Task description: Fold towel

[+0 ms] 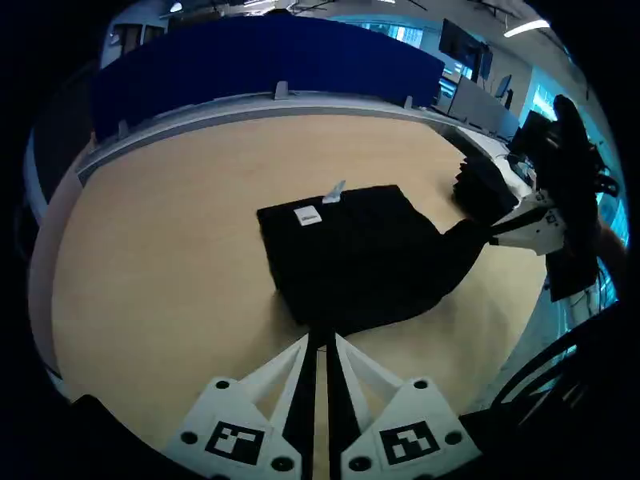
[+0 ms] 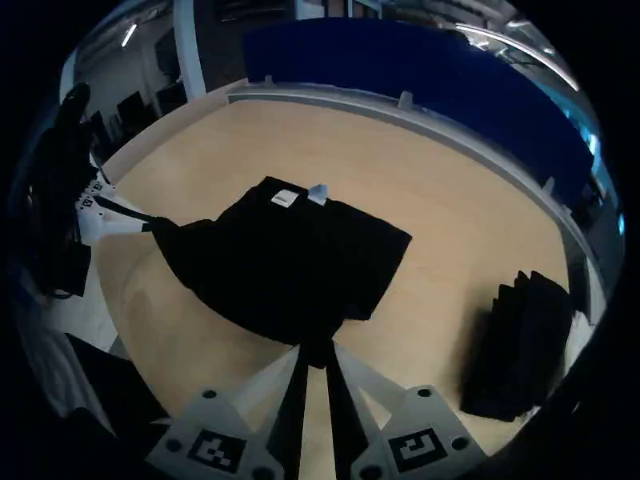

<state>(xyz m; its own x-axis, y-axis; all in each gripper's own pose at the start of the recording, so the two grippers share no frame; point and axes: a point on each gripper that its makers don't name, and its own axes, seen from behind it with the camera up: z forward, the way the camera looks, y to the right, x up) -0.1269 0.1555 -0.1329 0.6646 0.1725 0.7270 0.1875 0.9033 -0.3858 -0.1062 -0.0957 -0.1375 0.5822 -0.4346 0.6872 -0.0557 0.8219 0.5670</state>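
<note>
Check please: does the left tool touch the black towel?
Touching. The left gripper view shows the left tool pinching the near edge of the towel.

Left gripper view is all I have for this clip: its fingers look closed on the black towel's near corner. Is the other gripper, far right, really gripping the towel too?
Observer: It looks so. In the right gripper view the right gripper has both fingers pressed together on an edge of the towel.
Operator: And the dark heap behind that gripper?
Observer: A pile of folded dark cloths, lying apart from the towel, with bare table between them.
</note>
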